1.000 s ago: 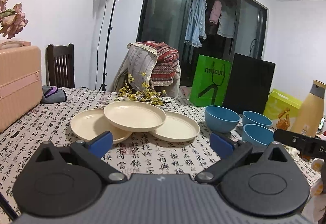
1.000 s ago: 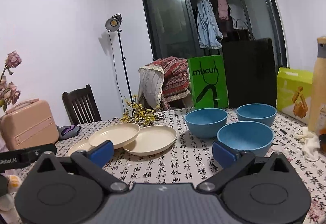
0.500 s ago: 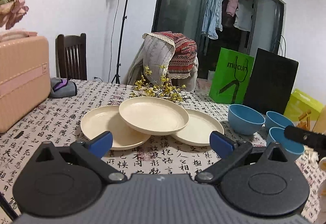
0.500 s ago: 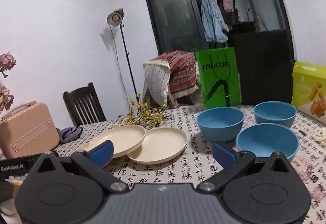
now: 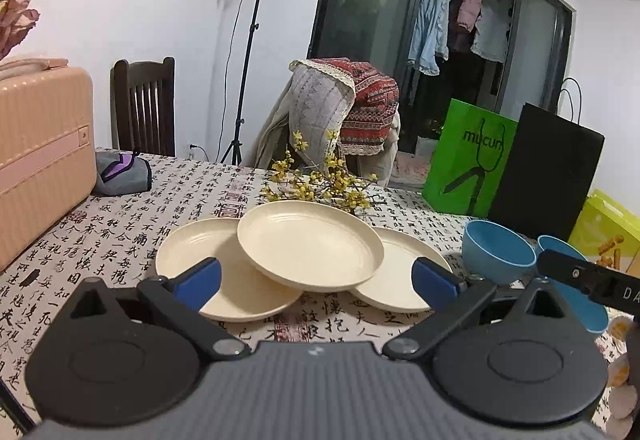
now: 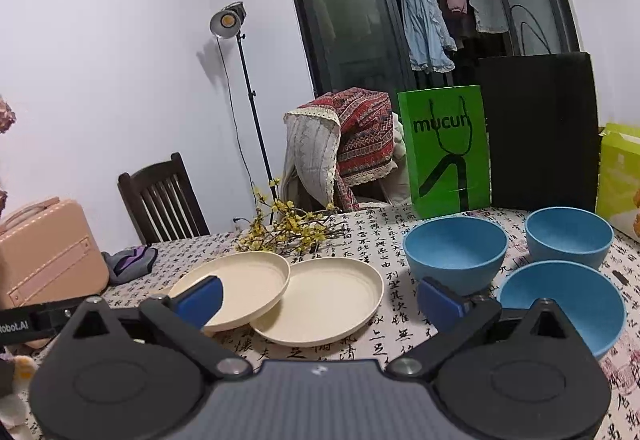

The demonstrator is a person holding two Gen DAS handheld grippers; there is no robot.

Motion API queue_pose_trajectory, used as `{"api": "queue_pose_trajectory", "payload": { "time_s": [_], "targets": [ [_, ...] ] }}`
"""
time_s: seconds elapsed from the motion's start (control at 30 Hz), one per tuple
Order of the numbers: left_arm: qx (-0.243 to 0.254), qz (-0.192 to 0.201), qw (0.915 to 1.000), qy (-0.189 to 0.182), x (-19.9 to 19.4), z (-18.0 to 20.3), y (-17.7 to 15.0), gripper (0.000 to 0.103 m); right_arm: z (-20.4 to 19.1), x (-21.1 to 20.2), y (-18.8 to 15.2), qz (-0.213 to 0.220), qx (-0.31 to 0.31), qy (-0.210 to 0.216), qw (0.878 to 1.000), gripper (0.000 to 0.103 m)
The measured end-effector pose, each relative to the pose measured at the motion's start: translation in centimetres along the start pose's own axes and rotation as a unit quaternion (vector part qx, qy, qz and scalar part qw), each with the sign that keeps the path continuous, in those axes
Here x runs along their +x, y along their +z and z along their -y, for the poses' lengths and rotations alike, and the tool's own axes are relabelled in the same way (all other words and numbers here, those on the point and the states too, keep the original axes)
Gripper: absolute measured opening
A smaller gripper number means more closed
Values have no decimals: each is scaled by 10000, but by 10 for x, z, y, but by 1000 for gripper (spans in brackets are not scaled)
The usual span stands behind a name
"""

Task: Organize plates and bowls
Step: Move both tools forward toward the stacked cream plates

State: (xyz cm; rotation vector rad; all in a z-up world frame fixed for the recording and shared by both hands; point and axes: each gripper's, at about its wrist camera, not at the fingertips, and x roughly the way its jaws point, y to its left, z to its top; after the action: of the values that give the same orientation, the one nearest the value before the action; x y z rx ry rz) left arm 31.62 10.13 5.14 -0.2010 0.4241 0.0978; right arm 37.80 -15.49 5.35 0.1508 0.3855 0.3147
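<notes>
- Plates are being approached: three cream ones are overlapping on the table [image 5: 120,224], the middle plate [image 5: 310,246] resting on the outer two, nearer than a second ago.
- Left gripper [image 5: 316,278] is being held wide open, empty, before the middle plate.
- Right gripper [image 6: 320,298] is being held wide open, empty, with three blue bowls [image 6: 454,250] right of the plates.

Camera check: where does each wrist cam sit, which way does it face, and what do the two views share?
Left wrist: on the left gripper, above the table's near edge, facing across at three overlapping cream plates; its open blue-tipped fingers show, and the right gripper's black side enters at the right edge.
Right wrist: on the right gripper, further right, facing three blue bowls and the plates; its open fingers show, and the left gripper's side appears at the left edge.
Shared: plates, bowls, yellow flowers, green bag.
</notes>
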Motion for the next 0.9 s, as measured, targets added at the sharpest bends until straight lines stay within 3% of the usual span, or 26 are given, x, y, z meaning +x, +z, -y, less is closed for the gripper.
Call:
{"api": "queue_pose_trajectory", "payload": {
  "time_s": [0.43,0.9],
  "targets": [
    [-508,-227,9976,422,44,-20,37,103,-19,53,23,-156,-145,-59,9998,103],
    [-1086,-303,9922,539,88,-58,74,103,-47,113,51,-270,-55,-48,9996,103]
  ]
}}
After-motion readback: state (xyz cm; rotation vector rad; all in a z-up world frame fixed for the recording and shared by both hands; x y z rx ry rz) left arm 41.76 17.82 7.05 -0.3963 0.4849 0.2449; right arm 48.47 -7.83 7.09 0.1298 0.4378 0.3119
